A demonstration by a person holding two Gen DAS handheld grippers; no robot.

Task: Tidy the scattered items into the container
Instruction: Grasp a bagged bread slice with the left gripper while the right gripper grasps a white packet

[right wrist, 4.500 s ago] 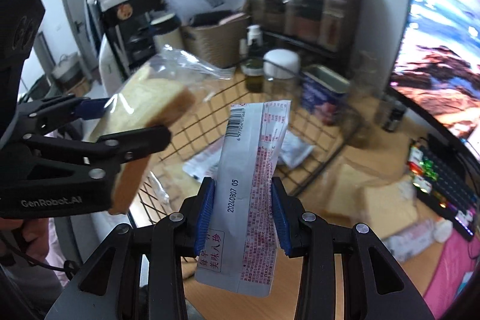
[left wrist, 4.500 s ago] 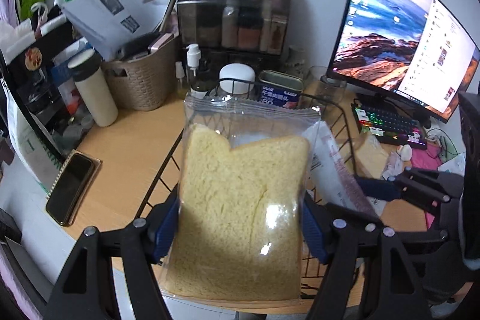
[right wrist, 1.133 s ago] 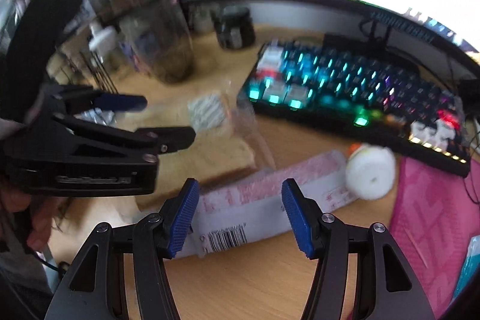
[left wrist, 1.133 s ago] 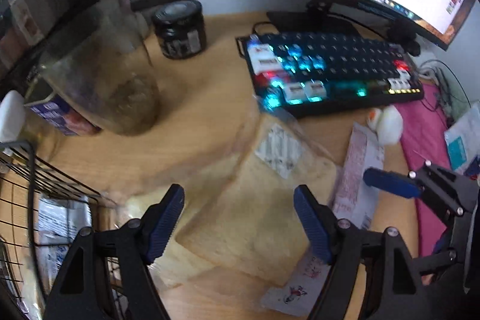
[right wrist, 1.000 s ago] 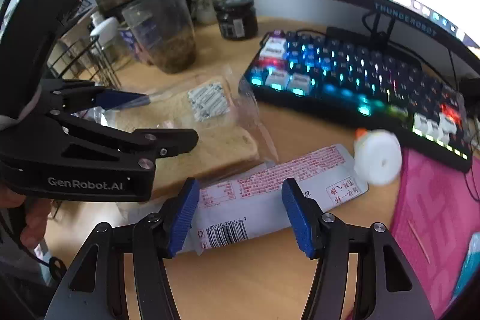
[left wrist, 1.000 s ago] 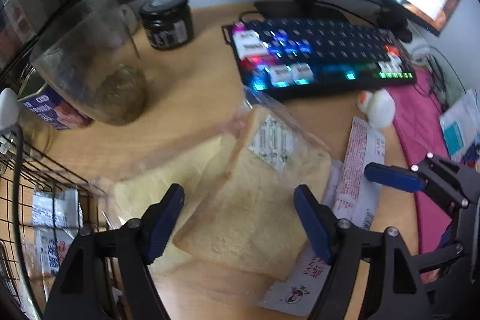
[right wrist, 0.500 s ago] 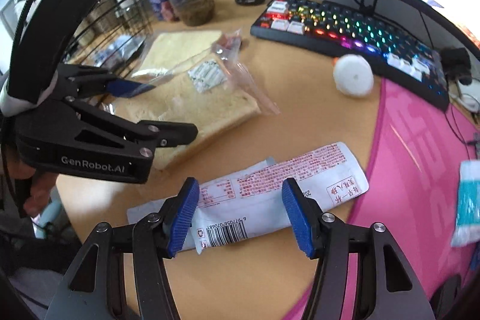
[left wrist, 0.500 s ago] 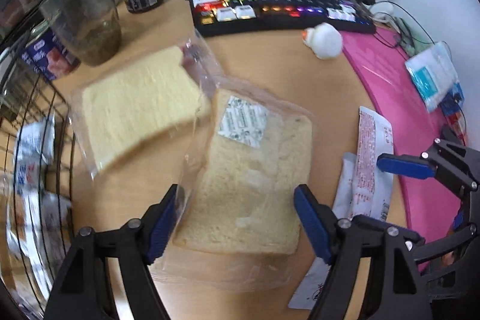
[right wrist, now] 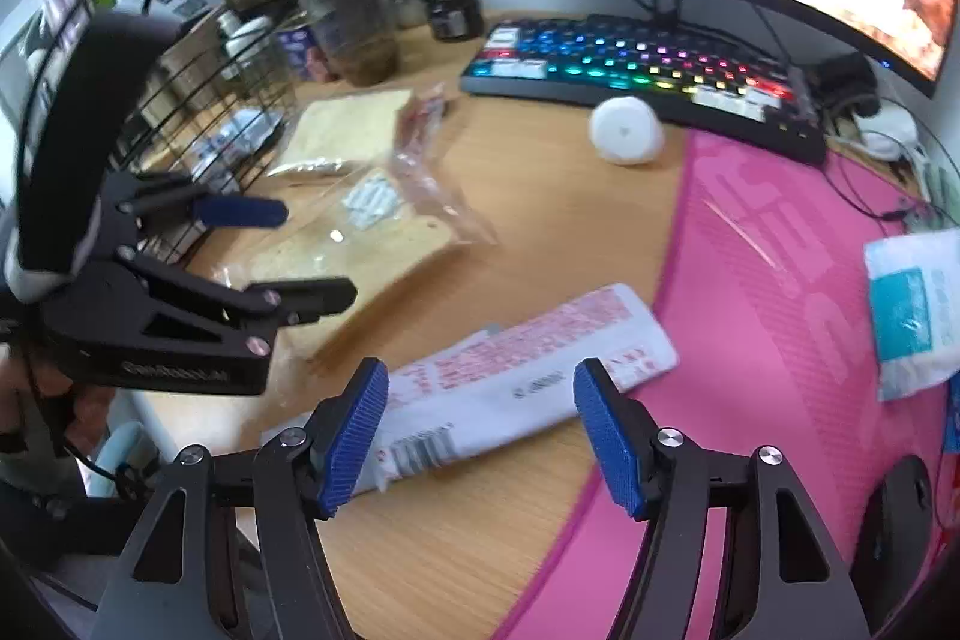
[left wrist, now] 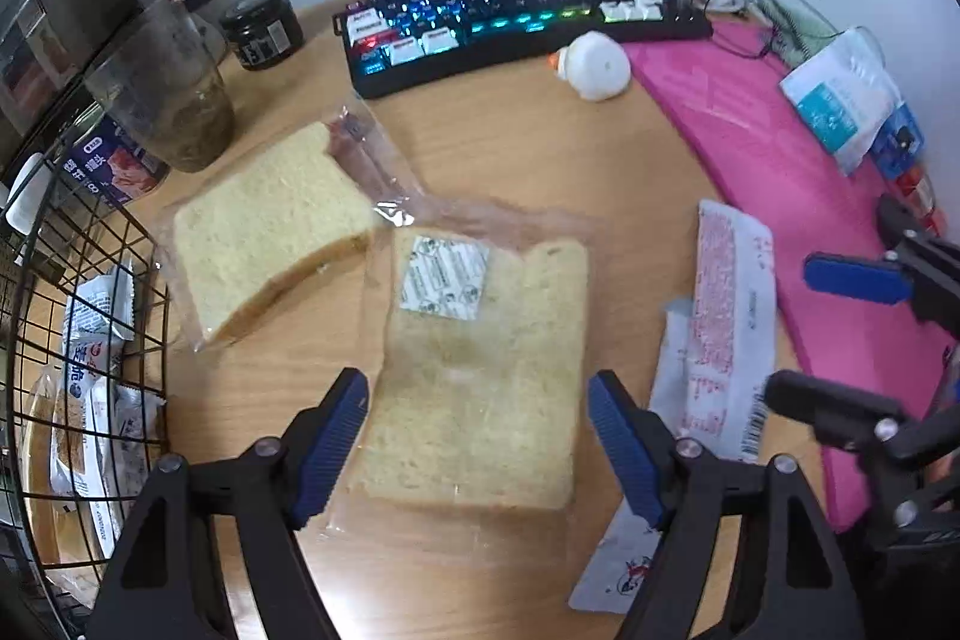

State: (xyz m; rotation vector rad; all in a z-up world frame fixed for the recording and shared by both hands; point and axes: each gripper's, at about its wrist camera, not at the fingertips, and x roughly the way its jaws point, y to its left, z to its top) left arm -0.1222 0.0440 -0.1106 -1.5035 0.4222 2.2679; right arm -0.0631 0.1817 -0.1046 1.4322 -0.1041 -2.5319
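My left gripper (left wrist: 477, 445) is open, its blue pads on either side of a bagged bread slice (left wrist: 480, 376) with a white sachet on it, lying on the wooden desk. A second bagged slice (left wrist: 264, 226) lies to its left, near the black wire basket (left wrist: 90, 244), which holds several packets. My right gripper (right wrist: 480, 436) is open above a long white-and-red packet (right wrist: 516, 370); the packet also shows in the left wrist view (left wrist: 720, 340). The left gripper also shows in the right wrist view (right wrist: 288, 256) over the bread (right wrist: 360, 250).
A lit keyboard (left wrist: 510, 16) and monitor stand at the back, with a glass jar (left wrist: 168, 100), a dark jar (left wrist: 264, 25) and a tin. A white round toy (left wrist: 594, 58) sits by a pink mat (left wrist: 750, 148) with a blue-white pack (left wrist: 846, 100).
Both grippers let go of the bread and the packet they held, then swung right to the desk. Over the last second both pulled back and now hover open over the bread and the packet.
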